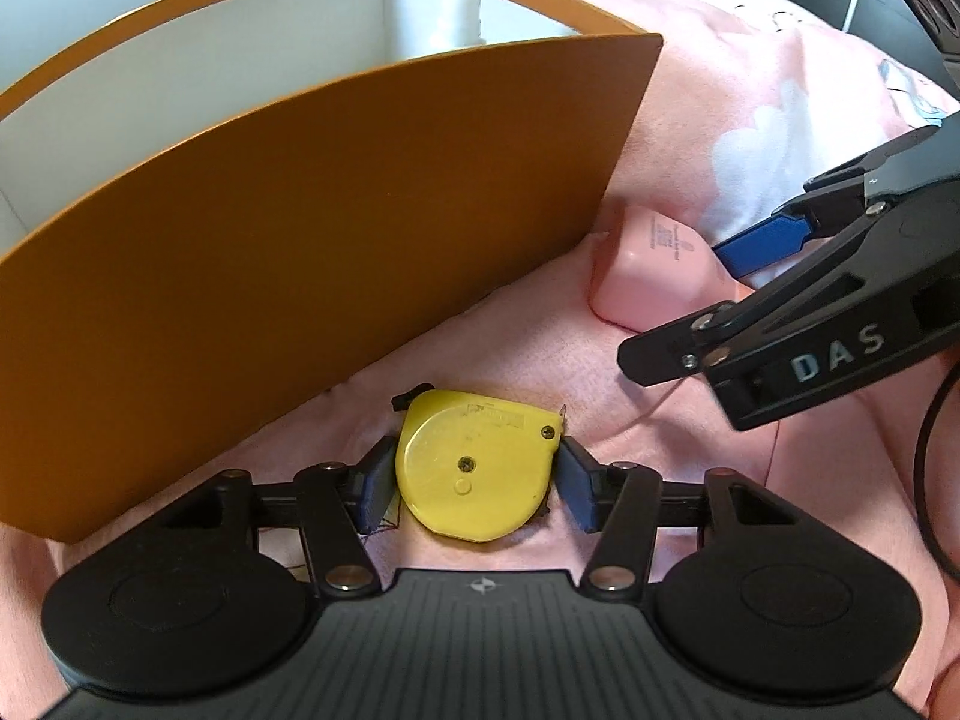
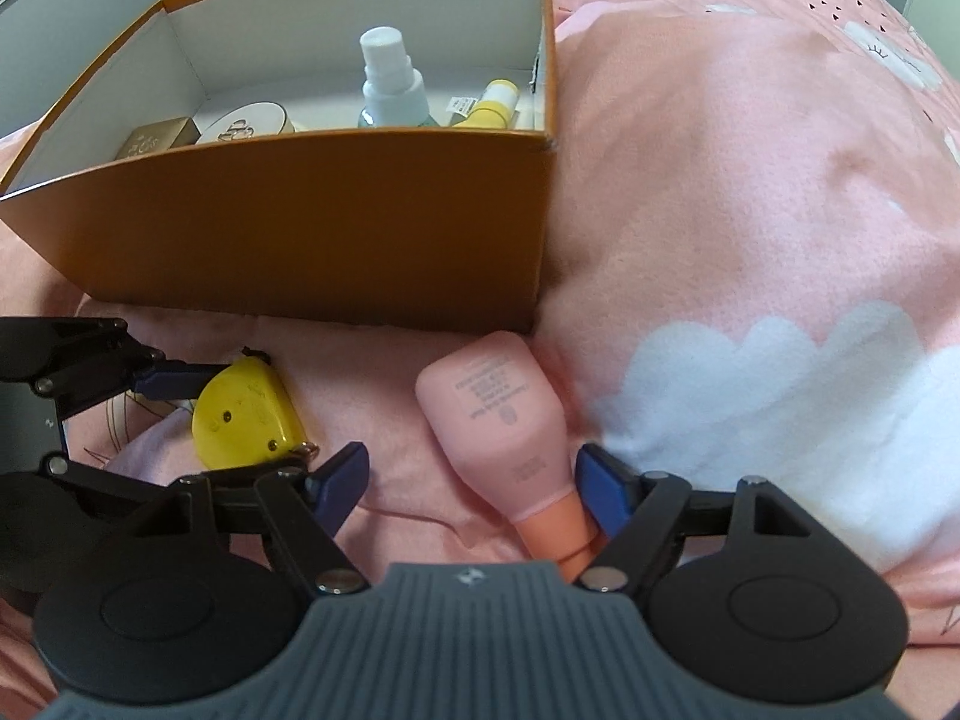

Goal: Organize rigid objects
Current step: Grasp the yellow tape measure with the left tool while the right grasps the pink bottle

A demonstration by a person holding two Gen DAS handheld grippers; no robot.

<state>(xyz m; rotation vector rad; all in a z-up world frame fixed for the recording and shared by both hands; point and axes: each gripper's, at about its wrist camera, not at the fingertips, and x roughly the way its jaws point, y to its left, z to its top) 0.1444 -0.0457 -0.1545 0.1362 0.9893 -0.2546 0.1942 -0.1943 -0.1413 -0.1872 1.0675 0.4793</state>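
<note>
L gripper (image 1: 474, 477): both blue pads sit against the sides of the yellow tape measure (image 1: 477, 468), 1 per side, clamped on it. The measure lies flat on the pink bedsheet (image 1: 708, 450), just in front of the orange box (image 1: 312, 240) wall, screws facing up, metal tape tip poking out at its right corner. From the R wrist cam the same measure (image 2: 243, 420) shows w/ the L tongs' blue finger (image 2: 174, 384) touching its far edge.

R gripper (image 2: 474, 489): jaws spread wide, holding nothing. Its R pad (image 2: 603, 495) is just beside, maybe touching, the neck of the pink bottle (image 2: 498, 414); L pad (image 2: 342, 474) well apart from it. Bottle lies on its side on the sheet, orange cap (image 2: 558, 534) toward the cam, base near the box's front R corner. In the L cam the bottle (image 1: 648, 270) shows between the box edge and the R tongs.

Box (image 2: 336, 222) is open-topped, white inside. In it: 1 white-capped spray bottle (image 2: 390, 84) upright, 1 yellow tube (image 2: 492, 105), 1 round white compact (image 2: 246, 123), 1 gold box (image 2: 156, 141). Sheet has white cloud prints (image 2: 780, 396).
</note>
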